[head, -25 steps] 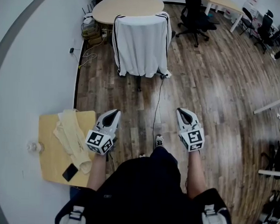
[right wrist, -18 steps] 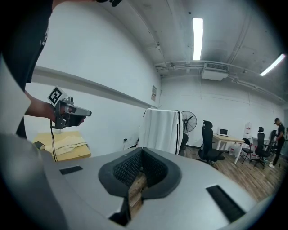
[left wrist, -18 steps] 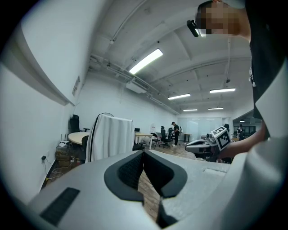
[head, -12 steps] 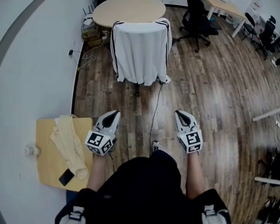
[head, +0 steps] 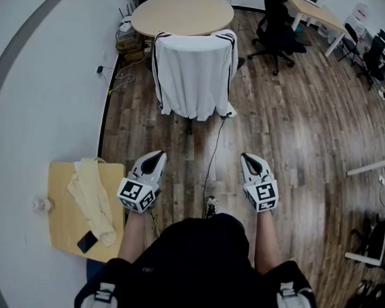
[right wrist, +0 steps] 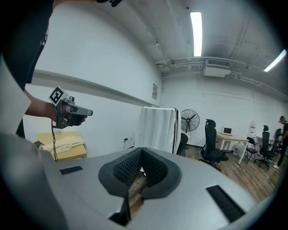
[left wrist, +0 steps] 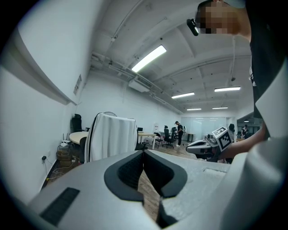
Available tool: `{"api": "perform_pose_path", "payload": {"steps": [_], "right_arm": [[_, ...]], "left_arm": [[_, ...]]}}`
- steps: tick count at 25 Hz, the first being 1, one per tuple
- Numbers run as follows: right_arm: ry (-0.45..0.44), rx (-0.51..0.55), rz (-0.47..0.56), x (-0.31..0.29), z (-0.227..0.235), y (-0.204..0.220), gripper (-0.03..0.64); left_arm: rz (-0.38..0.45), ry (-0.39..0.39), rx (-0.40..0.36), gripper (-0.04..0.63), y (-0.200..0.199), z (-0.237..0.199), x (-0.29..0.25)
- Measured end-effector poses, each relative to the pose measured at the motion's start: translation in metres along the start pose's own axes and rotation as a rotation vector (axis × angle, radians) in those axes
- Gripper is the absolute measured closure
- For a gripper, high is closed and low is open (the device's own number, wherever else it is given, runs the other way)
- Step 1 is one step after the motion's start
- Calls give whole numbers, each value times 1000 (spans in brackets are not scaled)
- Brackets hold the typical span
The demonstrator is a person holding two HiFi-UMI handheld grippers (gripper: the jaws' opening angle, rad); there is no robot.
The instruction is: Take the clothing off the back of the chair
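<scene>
**Q.** Where is the task's thing, and why do you hold both tools out as you do?

**A.** The white garment (head: 193, 72) is draped over the back of the chair (head: 190, 122), just in front of the round table (head: 182, 11) and well apart from me across the wooden floor. My left gripper (head: 156, 156) and right gripper (head: 249, 159) are side by side ahead of my body, both aimed at the chair. I judge this to be the approach: nothing is within reach yet, so neither tool has work to do.

**Q.** State of the fingers?

**A.** Both pairs of jaws are closed pad to pad, and only floorboards show through the gap behind them. Neither has hold of anything. They must part before any grasp.

**Q.** How does the garment lie?

**A.** Its long axis is vertical. It hangs from the top of the chair back down toward the floor, its broad face turned to me. A black stripe runs down each side edge. In the right gripper view it (right wrist: 157, 128) stands straight ahead above the jaws. In the left gripper view it (left wrist: 112, 134) is ahead and slightly left.

**Q.** Anything beside you?

**A.** A side table (head: 61, 230) at my left bears a cream cloth (head: 92, 193), which is no part of this task.
</scene>
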State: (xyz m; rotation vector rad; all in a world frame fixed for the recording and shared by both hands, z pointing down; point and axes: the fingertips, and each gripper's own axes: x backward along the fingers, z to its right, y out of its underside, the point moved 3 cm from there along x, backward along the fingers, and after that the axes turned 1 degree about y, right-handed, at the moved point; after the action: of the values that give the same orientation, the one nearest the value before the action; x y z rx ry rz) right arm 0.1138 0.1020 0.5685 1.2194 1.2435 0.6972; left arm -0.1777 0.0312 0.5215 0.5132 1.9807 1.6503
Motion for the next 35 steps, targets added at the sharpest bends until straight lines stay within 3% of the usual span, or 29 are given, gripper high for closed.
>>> {"api": "perform_pose_path", "payload": {"steps": [19,35], "right_arm": [[-167,35,6,-63,35,-6,623],[-252,75,20,-94,61,-9,623]], "left_arm": [[-11,-184,29,594,0,-11,-12],[-4,-263,21,594,-4,-6,-32]]}}
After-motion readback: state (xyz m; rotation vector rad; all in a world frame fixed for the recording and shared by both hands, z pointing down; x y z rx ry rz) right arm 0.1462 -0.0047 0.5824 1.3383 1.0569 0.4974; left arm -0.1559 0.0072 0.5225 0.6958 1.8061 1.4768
